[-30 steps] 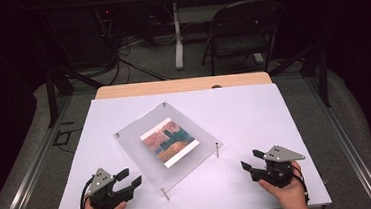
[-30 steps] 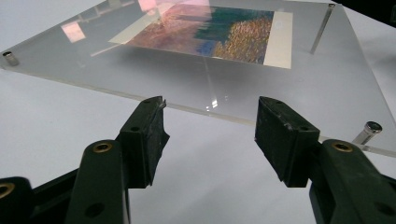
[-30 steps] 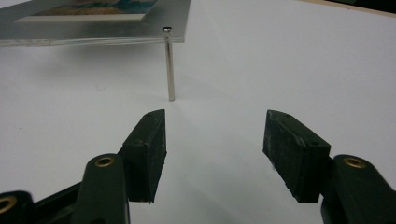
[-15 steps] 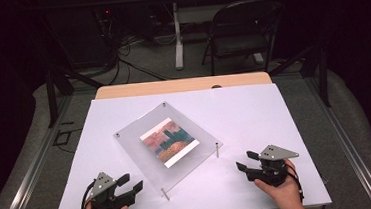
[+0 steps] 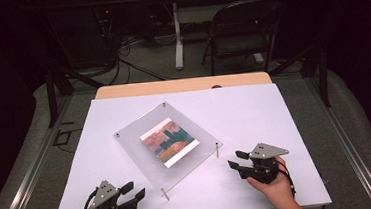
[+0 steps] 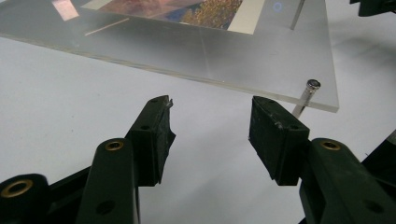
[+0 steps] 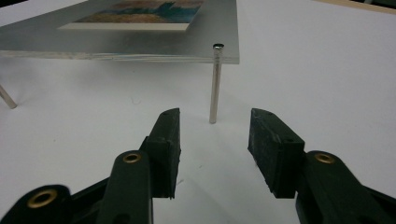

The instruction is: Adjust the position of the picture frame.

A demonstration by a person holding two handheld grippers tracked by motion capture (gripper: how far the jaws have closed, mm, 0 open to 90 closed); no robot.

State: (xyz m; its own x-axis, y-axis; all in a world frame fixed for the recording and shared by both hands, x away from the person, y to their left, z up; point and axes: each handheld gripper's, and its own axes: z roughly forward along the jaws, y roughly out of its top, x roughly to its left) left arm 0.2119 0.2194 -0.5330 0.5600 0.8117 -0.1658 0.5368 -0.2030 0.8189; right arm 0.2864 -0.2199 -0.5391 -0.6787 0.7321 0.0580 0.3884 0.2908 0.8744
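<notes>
Acrylic frame (image 5: 169, 143) on pins, between left gripper (image 5: 132, 192), right gripper (image 5: 234, 161)

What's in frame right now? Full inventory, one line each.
Acrylic frame: 1, clear, centre of the table, raised on pins.
Picture: 1, orange and teal with a white border, inside the acrylic frame.
Metal pins: 2 clearly seen, silver, at the frame's near corners; far corners too small to tell.
Table: 1, white top, wooden strip along the far edge.
Folding chair: 1, dark, on the floor beyond the table.
Cables: several, black, on the floor behind the table.
Left gripper: 1, black, near left of the table, open, short of the frame's near corner.
Right gripper: 1, black, near right, open, facing a pin.
</notes>
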